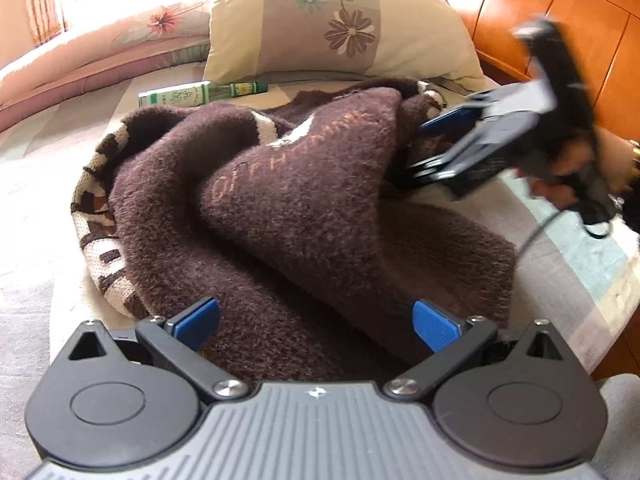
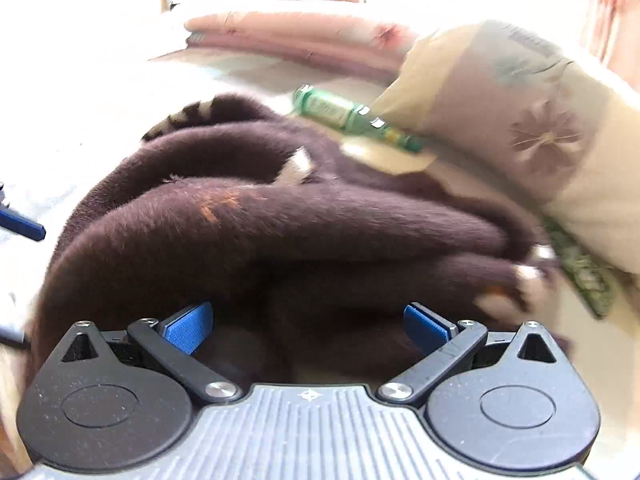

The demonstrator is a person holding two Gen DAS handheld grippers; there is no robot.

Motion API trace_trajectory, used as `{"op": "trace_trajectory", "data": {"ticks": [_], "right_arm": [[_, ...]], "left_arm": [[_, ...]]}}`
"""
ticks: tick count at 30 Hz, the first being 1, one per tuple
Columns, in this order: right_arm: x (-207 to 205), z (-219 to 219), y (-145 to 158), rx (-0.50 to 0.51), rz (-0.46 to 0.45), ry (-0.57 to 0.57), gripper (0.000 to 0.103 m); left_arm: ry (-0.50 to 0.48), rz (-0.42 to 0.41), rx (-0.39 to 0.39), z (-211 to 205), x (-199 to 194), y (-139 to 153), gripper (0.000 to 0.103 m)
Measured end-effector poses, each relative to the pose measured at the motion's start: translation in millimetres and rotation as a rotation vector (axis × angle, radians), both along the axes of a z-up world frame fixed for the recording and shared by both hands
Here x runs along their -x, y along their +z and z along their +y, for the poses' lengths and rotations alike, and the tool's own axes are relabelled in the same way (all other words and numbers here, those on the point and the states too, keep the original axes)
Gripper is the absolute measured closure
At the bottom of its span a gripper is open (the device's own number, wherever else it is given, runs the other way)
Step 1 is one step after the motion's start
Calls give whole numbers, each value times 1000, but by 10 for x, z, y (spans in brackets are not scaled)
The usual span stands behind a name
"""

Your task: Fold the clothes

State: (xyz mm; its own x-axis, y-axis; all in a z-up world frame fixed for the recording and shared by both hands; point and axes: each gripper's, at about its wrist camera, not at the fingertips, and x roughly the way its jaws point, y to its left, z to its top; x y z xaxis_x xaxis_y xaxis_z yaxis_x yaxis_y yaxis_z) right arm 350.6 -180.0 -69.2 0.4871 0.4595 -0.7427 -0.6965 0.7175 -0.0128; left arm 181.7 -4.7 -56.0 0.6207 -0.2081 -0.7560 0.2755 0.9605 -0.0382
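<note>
**Brown sweater still bunched, both tools ready to grasp**

On the bed [image 1: 36, 184], below a flowered pillow [image 1: 340, 20], the fuzzy brown sweater [image 1: 288, 200] lies in a rumpled heap with its patterned hem curling at one edge. The left hand-held gripper [image 1: 316, 320] hovers wide open and empty at the near edge; the right hand-held gripper [image 2: 308, 320], likewise spread and empty, faces a thick fold, probably seeking a corner. A green bottle [image 1: 224, 92] lies beside the pillow.

My left wrist camera sits low and close over the near edge of the brown sweater [image 1: 304, 208], facing the pillow [image 1: 340, 24] and headboard [image 1: 560, 20]. My right wrist camera looks across from the sweater's headboard side. Both share the sweater, pillow and green bottle [image 2: 356, 120].
</note>
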Motion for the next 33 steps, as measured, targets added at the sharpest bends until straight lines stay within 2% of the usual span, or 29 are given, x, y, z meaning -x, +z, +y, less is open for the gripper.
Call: {"op": "trace_trajectory", "data": {"ticks": [3,4,6,7,11,14,17,20,22,23,27,33], "right_arm": [[-265,132,-261,55,116,-57,0],[-339,133,-341,51,130,-94,0],[-408,109,-374,10,121,-130,1],[-428,112,-369,20,92,-156,4],[-367,85,-320,98,-14,-221,4],[-248,-106,-305,183,-122,-302,2],[-220,-476,-339,211,-127,-416,0],[-212,-778,-373,154,-84,-492,0],[-134,-803,-328,99,-95,-448,0],[-90,-754,-309,102,-123,-415,0],[-92,-387,-369,219,-228,-272,0],[-243,-452,-375,221,-256,-327,0]], "left_arm": [[6,7,2,8,12,6,1],[8,9,0,10,13,7,1],[10,10,-11,15,6,8,1],[12,9,-16,19,2,10,1],[19,5,-4,59,-3,7,1],[12,17,8,65,-11,-12,1],[-3,16,8,38,2,-7,1],[-15,13,20,21,11,-2,1],[-15,14,17,-1,0,-7,1],[-13,16,13,-16,-10,-13,1],[-18,21,3,-67,-4,-16,1],[-8,19,-5,-36,5,-2,1]]}}
